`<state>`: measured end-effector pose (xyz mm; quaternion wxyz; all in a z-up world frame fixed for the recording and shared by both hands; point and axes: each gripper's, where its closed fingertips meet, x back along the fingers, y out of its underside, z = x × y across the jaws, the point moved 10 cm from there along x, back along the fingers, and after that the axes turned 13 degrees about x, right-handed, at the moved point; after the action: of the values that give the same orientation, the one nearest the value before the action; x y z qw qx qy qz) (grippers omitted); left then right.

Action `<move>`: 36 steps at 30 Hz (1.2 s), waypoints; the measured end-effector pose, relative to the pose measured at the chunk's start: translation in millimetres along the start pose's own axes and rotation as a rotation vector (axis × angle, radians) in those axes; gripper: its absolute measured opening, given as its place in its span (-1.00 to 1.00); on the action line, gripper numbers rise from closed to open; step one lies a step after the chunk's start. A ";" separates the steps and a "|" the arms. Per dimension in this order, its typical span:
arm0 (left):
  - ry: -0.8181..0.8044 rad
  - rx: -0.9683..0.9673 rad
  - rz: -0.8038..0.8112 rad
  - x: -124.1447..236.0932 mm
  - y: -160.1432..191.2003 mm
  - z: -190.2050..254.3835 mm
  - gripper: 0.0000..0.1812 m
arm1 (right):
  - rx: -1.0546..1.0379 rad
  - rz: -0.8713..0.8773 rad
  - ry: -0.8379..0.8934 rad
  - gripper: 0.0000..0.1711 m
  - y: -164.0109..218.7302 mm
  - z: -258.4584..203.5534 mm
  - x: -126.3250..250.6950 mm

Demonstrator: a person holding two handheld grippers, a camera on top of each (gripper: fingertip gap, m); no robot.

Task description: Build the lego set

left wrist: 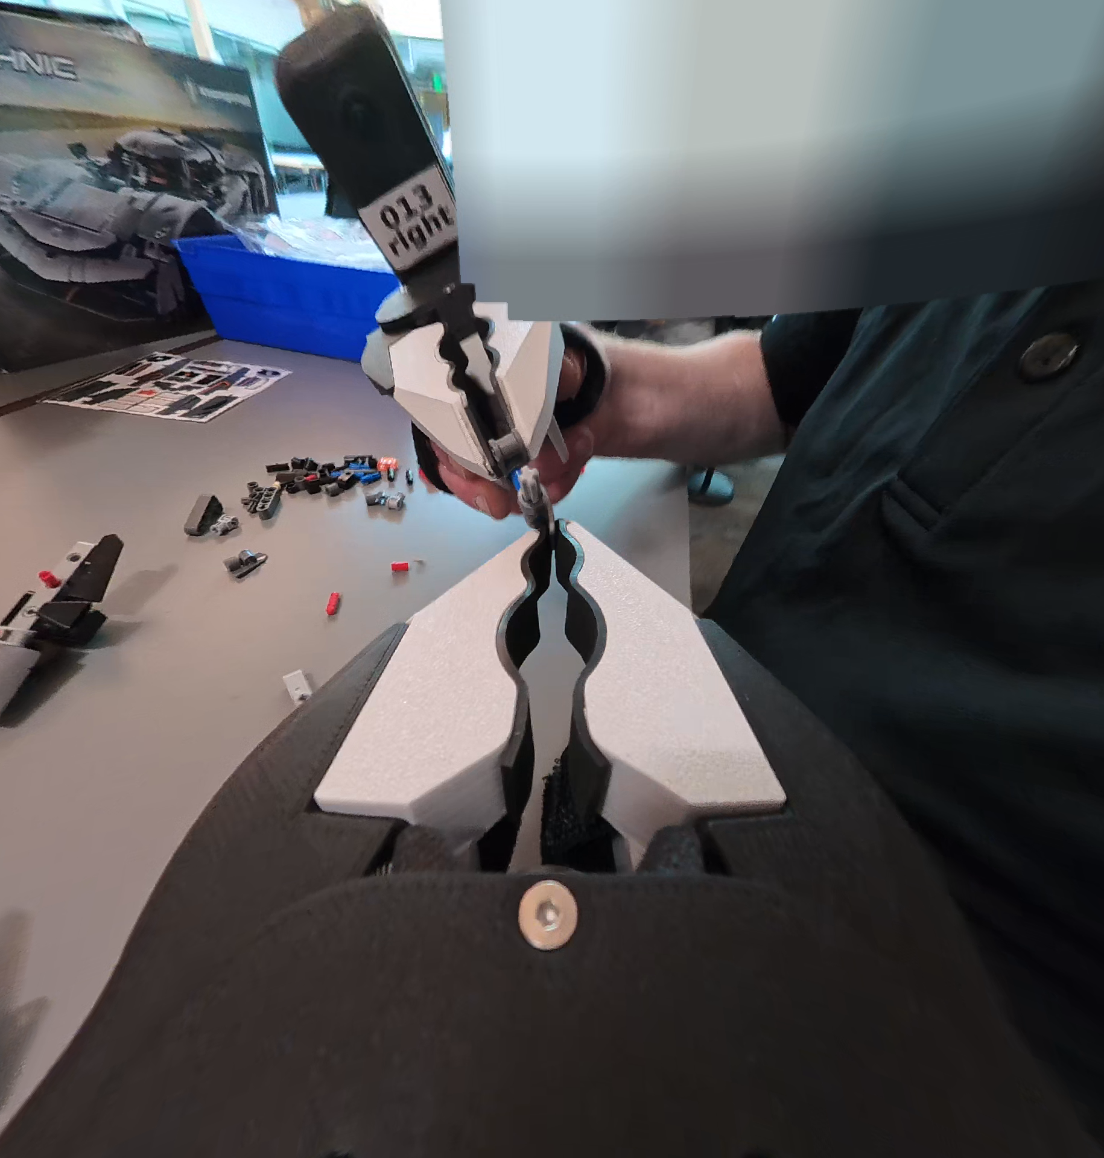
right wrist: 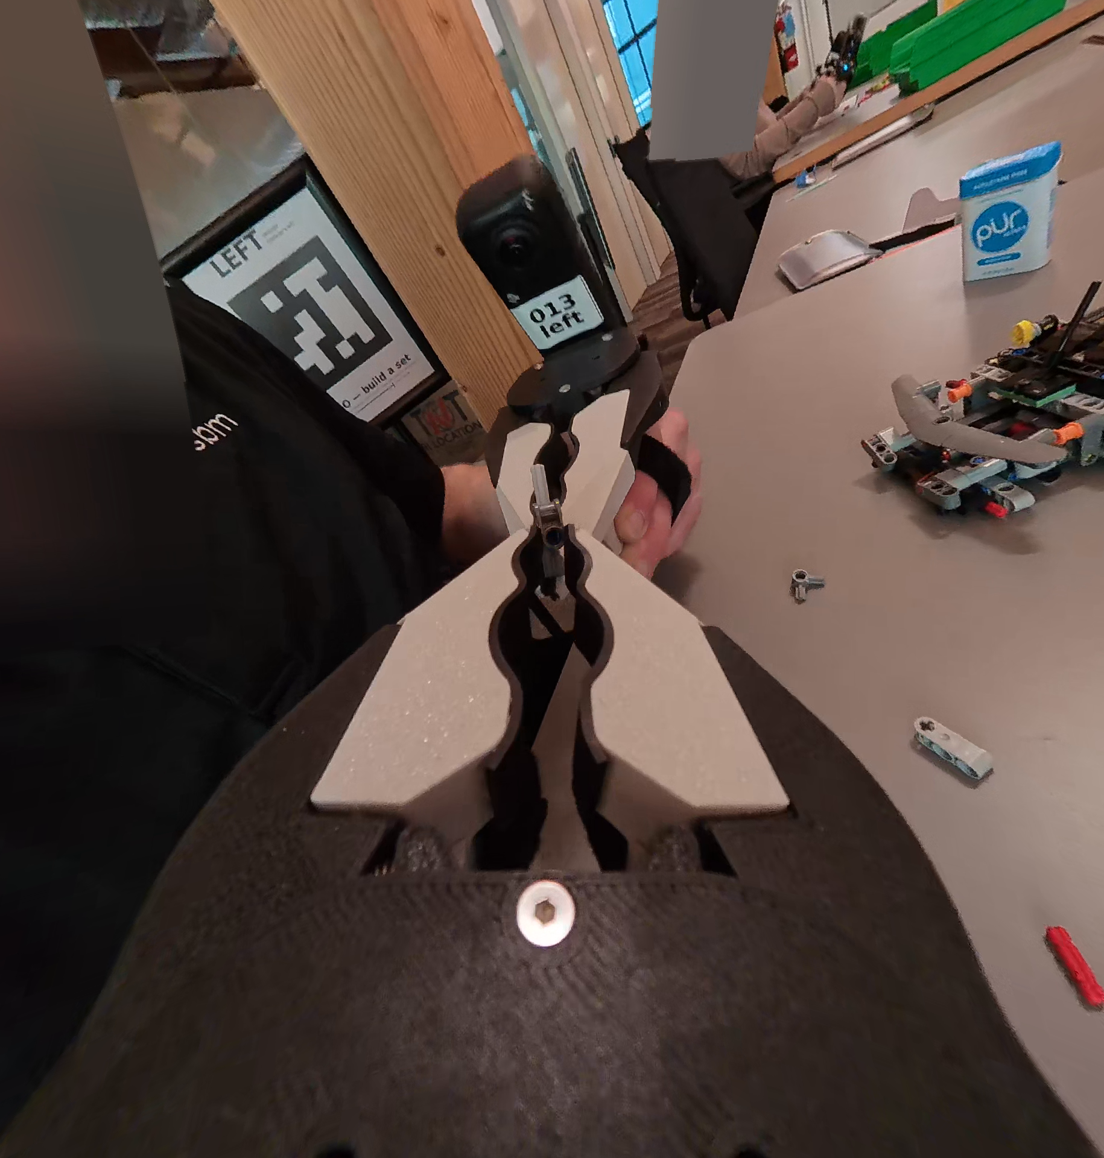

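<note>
My two grippers meet tip to tip above the grey table's near edge. In the left wrist view, my left gripper (left wrist: 552, 529) is shut, its tips pinching the lower end of a small grey connector assembly (left wrist: 531, 495) with a blue pin. The right gripper (left wrist: 510, 460) comes down from above, shut on the same assembly. In the right wrist view, my right gripper (right wrist: 552, 532) is shut on the grey connector (right wrist: 551, 551). A thin light-grey axle (right wrist: 539, 482) sticks out towards the left gripper (right wrist: 559, 495).
A partly built vehicle (right wrist: 1007, 426), a grey beam (right wrist: 954, 749), a red axle (right wrist: 1076, 974) and a small grey connector (right wrist: 805, 583) lie to the right. A pile of loose pieces (left wrist: 330, 476), a black-and-grey subassembly (left wrist: 48, 614), a sticker sheet (left wrist: 167, 385), a blue bin (left wrist: 286, 294) and the set's box (left wrist: 98, 188) stand to the left. The tips of both grippers are at nearly the same place.
</note>
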<state>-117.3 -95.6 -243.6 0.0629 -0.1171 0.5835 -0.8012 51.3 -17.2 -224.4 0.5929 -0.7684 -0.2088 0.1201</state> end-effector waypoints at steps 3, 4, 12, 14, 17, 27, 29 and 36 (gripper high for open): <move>-0.009 -0.059 -0.057 -2.3 -1.0 3.3 -1.00 | 0.000 -0.036 -0.006 -0.95 0.6 -0.9 -0.7; -0.006 -0.078 -0.072 -2.6 -0.4 2.9 -1.00 | -0.003 -0.039 -0.012 -0.96 1.2 -1.2 -0.8; 0.023 -0.142 -0.190 -5.6 -0.3 0.1 -1.00 | 0.003 -0.134 -0.010 -0.95 4.4 -2.6 -1.0; 0.028 -0.153 -0.218 -6.7 0.2 -0.5 -1.00 | 0.015 -0.168 -0.007 -0.96 4.4 -2.8 -1.3; 0.032 -0.146 -0.244 -7.2 2.2 -3.5 -1.00 | 0.042 -0.226 0.016 -0.95 2.9 -3.6 -1.8; 0.055 -0.149 -0.307 -11.4 6.8 -6.6 -1.00 | 0.050 -0.315 0.000 -0.95 4.3 -1.7 -4.2; 0.049 -0.156 -0.296 -11.9 6.8 -6.2 -1.00 | 0.045 -0.296 -0.001 -0.96 4.6 -1.1 -3.2; 0.068 -0.155 -0.209 -9.3 1.4 -6.5 -1.00 | 0.002 -0.146 -0.012 -0.96 6.3 -1.0 1.2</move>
<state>-110.1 -87.9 -247.8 -0.0497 -0.1546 0.6300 -0.7594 54.0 -18.8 -230.2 0.5997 -0.7497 -0.2677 0.0816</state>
